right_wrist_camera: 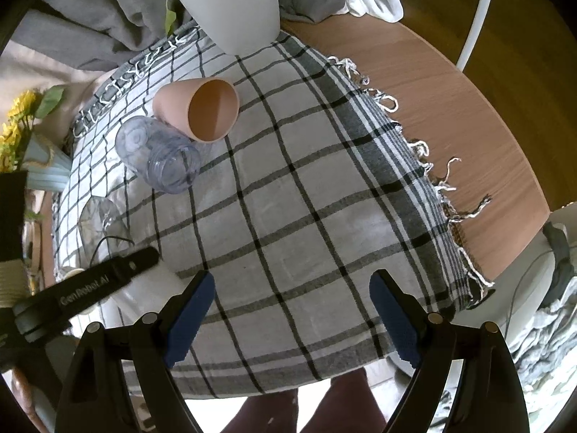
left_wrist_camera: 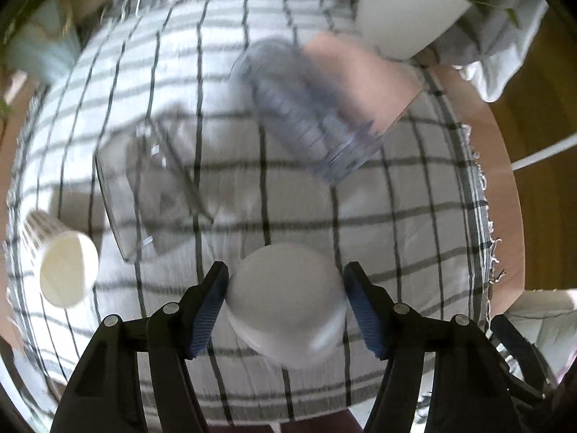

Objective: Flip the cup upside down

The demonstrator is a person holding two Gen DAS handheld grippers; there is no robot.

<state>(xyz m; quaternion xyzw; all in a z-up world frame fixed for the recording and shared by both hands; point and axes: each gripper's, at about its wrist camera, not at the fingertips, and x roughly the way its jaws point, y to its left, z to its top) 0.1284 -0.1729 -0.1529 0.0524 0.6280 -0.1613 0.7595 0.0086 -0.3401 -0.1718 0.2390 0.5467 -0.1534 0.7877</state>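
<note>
In the left wrist view my left gripper (left_wrist_camera: pixel 286 305) is shut on a white cup (left_wrist_camera: pixel 288 303), held between the blue pads above the checked cloth (left_wrist_camera: pixel 414 223); the cup's closed end faces the camera. The view is blurred by motion. In the right wrist view my right gripper (right_wrist_camera: pixel 292 317) is open and empty over the cloth (right_wrist_camera: pixel 288 216). The left gripper's black body (right_wrist_camera: pixel 90 288) shows at the left edge there; the white cup is mostly hidden behind it.
A pink cup (right_wrist_camera: pixel 198 108) and a clear ribbed cup (right_wrist_camera: pixel 158 158) lie on their sides on the cloth. A clear glass (right_wrist_camera: pixel 101 216) and a ribbed white cup (left_wrist_camera: pixel 61 259) lie nearby. A white plant pot (right_wrist_camera: pixel 234 3) stands at the back. The wooden table edge (right_wrist_camera: pixel 468 115) is to the right.
</note>
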